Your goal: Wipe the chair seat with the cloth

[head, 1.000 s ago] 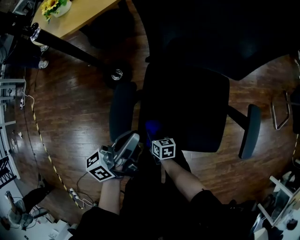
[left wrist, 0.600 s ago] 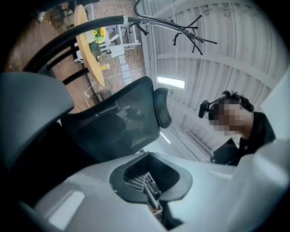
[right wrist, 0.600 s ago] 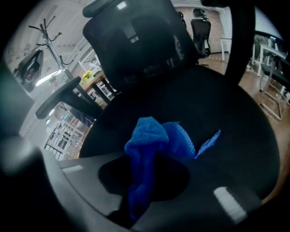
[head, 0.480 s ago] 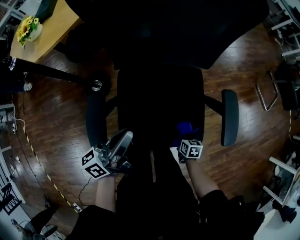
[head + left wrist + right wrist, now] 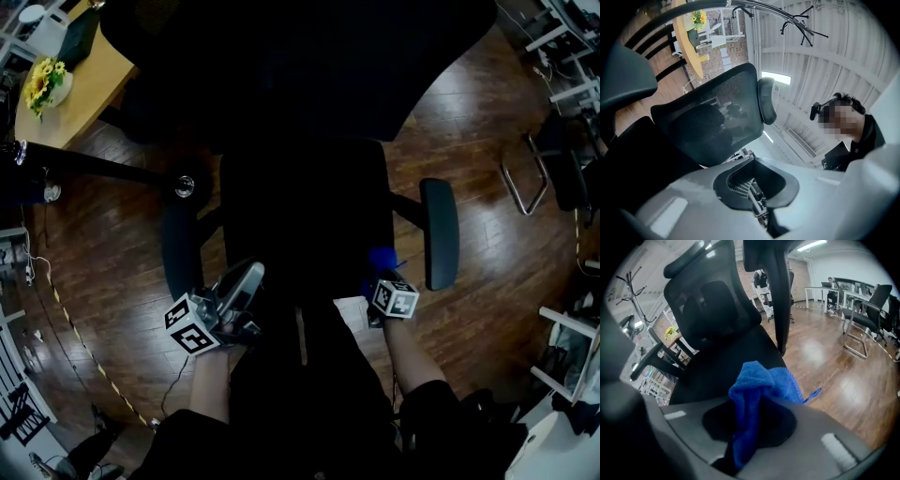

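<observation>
- At the front right edge of the chair seat (image 5: 305,211), the right claw (image 5: 382,281) pinches the blue cloth (image 5: 380,258). The bunched end pokes forward, likely so it can drag across the seat. Contact with the seat is unclear.
- Right forearm reaches forward, claw aimed toward the backrest (image 5: 708,301).
- Left claw (image 5: 242,286) is pressed together and holds nothing. It's parked off the front left corner, tipped upward, probably idle.

No text, brand, number or sign is legible in any view. The left gripper (image 5: 246,277) and the right gripper (image 5: 379,274) each bear a cube printed only with black-and-white square patterns, without letters or digits.
</observation>
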{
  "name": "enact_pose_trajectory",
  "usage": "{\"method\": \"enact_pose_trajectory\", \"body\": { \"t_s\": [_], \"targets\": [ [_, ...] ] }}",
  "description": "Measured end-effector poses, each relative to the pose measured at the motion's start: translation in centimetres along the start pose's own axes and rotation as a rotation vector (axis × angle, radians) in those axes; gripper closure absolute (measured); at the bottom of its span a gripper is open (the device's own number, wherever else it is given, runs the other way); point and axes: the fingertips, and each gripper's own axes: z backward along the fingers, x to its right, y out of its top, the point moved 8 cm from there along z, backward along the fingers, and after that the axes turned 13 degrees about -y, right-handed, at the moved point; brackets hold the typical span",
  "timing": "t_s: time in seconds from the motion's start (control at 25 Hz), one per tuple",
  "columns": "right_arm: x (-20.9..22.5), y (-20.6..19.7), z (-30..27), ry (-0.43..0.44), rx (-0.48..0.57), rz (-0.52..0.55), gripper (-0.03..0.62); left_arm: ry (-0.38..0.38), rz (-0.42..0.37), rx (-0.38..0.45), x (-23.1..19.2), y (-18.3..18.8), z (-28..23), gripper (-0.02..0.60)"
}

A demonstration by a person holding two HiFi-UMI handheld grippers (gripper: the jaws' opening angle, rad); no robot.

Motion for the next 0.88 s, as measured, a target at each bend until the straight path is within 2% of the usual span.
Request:
{"method": "enact_pose_trajectory", "body": {
  "t_s": [0.08, 0.2, 0.4, 0.52, 0.68, 0.88],
  "targets": [
    [-1.3, 0.7, 0.3, 0.06, 0.012, -0.024, 0.533, 0.001, -0.014, -0.003, 0.5, 0.8, 0.1, 0.589],
    [-5.0, 4.2, 3.9, 0.243, 0.11, -0.063, 0.533, -0.009, -0.053, -0.009, 2.5, 2.8, -0.2, 0.589],
    [-11.6, 12.1, 16.4, 0.593, 0.329, -0.091, 0.533, -0.068, -0.124, -0.03, 8.2, 5.9, -2.3, 0.589],
    [-14.1, 16.1, 22.9, 0.739, 0.443, -0.109, 0.533, -0.126, -0.174, -0.035, 11.6, 7.9, -4.0, 0.589],
    [-15.2, 19.3, 28.1, 0.837, 0.561, -0.143, 0.533, -0.186, -0.223, -0.023, 14.7, 9.4, -5.4, 0.589],
    [-15.7, 21.1, 31.0, 0.878, 0.642, -0.157, 0.533, -0.228, -0.285, 0.005, 16.9, 9.9, -6.8, 0.589]
  ]
}}
